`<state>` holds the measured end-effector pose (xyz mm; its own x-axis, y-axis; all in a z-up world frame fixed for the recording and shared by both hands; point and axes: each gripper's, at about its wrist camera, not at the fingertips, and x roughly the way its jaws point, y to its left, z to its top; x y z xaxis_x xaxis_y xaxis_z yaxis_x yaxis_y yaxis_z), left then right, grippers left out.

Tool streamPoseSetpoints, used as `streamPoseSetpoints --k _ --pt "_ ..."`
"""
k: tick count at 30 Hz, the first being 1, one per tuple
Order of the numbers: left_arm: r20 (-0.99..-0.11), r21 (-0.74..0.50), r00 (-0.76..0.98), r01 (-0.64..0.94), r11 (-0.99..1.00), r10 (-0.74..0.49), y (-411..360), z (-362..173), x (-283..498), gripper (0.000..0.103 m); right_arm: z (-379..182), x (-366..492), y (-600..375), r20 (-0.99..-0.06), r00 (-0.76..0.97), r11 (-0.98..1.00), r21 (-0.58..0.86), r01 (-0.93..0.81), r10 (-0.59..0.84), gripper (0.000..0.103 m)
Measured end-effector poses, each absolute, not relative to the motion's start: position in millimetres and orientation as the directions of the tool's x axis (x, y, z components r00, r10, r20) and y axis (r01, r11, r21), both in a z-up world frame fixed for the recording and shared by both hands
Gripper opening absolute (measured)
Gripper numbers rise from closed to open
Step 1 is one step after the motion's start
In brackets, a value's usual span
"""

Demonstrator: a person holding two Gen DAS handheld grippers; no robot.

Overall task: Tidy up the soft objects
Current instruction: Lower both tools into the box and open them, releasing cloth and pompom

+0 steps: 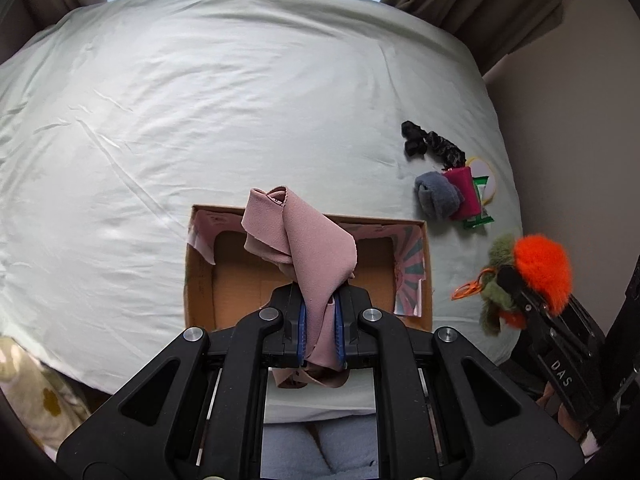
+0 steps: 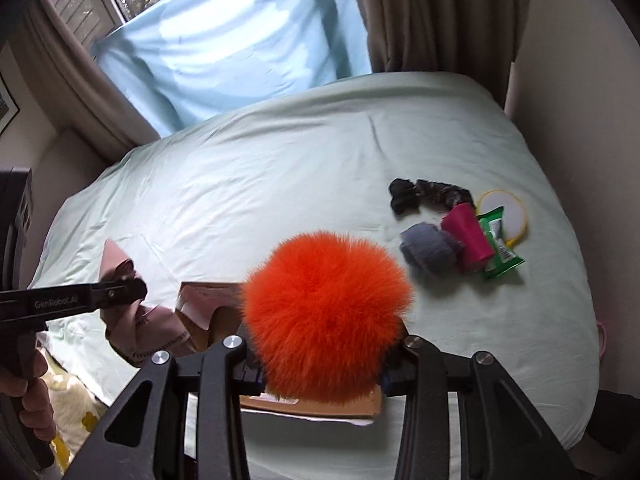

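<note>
Meanwhile, my left gripper (image 1: pixel 320 320) pinches the pink cloth (image 1: pixel 304 248) over the open cardboard box (image 1: pixel 427 264) as my right gripper (image 2: pixel 320 376) apparently clamps the orange pom-pom (image 2: pixel 324 312); released early, drooping cloth may snag the rim and spill onto the bed (image 1: pixel 240 100).

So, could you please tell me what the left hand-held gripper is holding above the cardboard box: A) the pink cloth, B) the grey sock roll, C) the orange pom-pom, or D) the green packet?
A: the left hand-held gripper is shut on the pink cloth, draped above the cardboard box.
</note>
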<state>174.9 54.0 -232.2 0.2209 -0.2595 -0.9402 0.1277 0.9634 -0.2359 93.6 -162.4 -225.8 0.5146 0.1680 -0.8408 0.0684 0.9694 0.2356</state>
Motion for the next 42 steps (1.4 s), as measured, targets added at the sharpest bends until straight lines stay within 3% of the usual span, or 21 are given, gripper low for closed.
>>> streamPoseSetpoints --k 11,23,29,30,31,32,33,34,35,42 --pt "-0.972 -0.197 0.095 0.171 0.965 -0.215 72.8 -308.7 183.8 0.009 -295.2 125.1 -82.6 -0.926 0.307 0.973 0.232 0.005 0.219 0.036" --pt "-0.991 -0.130 -0.031 0.231 0.964 -0.127 60.1 -405.5 196.2 0.009 -391.6 159.9 -90.3 -0.970 0.086 0.970 0.232 0.069 0.226 0.036" --pt "-0.992 -0.123 -0.068 0.272 0.955 -0.108 49.6 -419.0 194.6 0.009 -412.1 171.1 -103.9 -0.969 0.032 0.963 0.246 0.111 0.244 0.036" --pt "-0.992 -0.118 -0.070 0.290 0.950 -0.101 47.2 -419.8 193.8 0.009 -413.9 172.5 -103.7 -0.967 0.027 0.961 0.253 0.109 0.252 0.040" --pt "-0.993 -0.112 -0.074 0.310 0.944 -0.093 44.2 -420.7 192.8 0.014 -414.9 174.3 -101.9 -0.969 0.016 0.963 0.249 0.104 0.248 0.042" --pt "-0.993 -0.105 -0.080 0.333 0.937 -0.083 41.8 -421.5 191.3 0.035 -416.5 175.5 -99.0 -0.978 0.005 0.975 0.207 0.083 0.207 0.051" --pt "-0.994 -0.099 -0.087 0.353 0.930 -0.073 40.5 -421.8 189.4 0.056 -417.0 175.7 -97.4 -0.986 0.007 0.984 0.169 0.061 0.169 0.066" --pt "-0.993 -0.101 -0.091 0.369 0.924 -0.072 39.0 -421.2 187.2 0.103 -416.3 175.3 -96.7 -0.987 0.016 0.986 0.161 0.043 0.160 0.078" --pt "-0.992 -0.116 -0.097 0.380 0.918 -0.085 38.4 -420.4 185.3 0.103 -415.1 174.8 -97.1 -0.984 0.023 0.983 0.177 0.040 0.176 0.100" --pt "-0.992 -0.121 -0.087 0.362 0.924 -0.096 45.3 -423.1 177.0 0.103 -413.5 164.8 -113.5 -0.976 0.049 0.971 0.216 0.100 0.212 0.103"
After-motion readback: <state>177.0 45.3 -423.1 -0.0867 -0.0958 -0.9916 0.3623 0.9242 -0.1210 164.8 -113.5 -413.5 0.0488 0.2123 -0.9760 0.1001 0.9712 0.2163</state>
